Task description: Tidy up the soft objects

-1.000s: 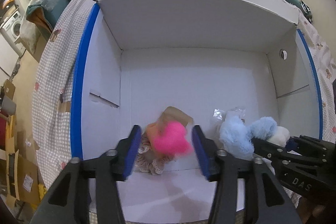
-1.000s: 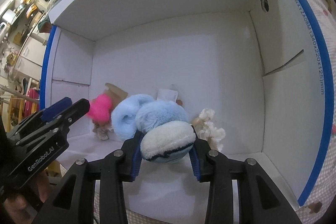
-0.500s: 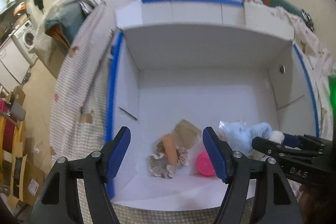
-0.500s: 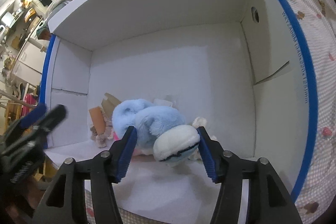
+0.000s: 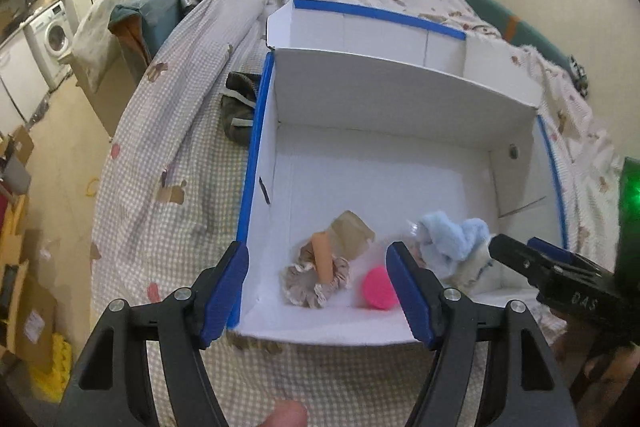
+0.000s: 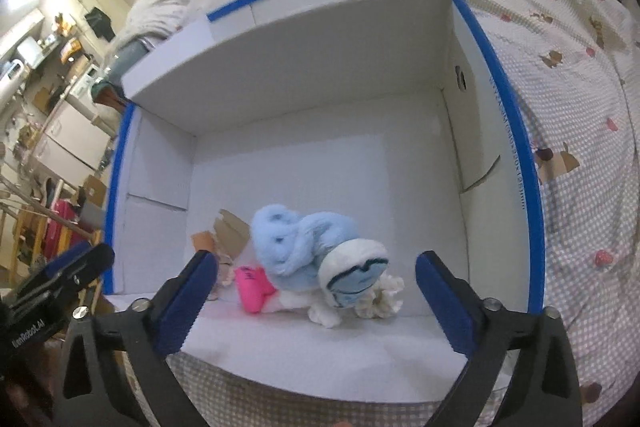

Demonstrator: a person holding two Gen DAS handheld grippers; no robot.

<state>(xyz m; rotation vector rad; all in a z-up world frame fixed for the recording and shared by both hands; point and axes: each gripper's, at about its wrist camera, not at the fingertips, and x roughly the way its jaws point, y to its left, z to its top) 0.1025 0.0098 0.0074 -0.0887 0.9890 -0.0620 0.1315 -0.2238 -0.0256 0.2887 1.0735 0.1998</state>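
From where I stand the job looks well along: both tools are free and the soft things I can see lie inside the white box (image 5: 400, 99) with the blue-taped rim, which sits on the checked bedspread (image 5: 168, 195). The left gripper (image 5: 320, 291) hangs above the box's near left corner with its jaws spread wide and nothing between them; the right gripper (image 6: 316, 303) hovers over the near edge, jaws equally wide and empty. All the contents are bunched at the near wall, while the far part of the floor is bare white card. On the left lies a beige frilled scrunchie (image 5: 316, 279) with an orange piece (image 5: 322, 259) across it and a scrap of brown card (image 5: 352, 233) behind; just beside it is the pink plush (image 6: 252, 287), and touching that the pale blue fluffy toy (image 6: 304, 243), with a white frilly scrunchie (image 6: 380, 301) tucked at its right. A dark garment (image 5: 238, 107) lies outside the box against its left wall; whether it belongs to the sorting I cannot tell.
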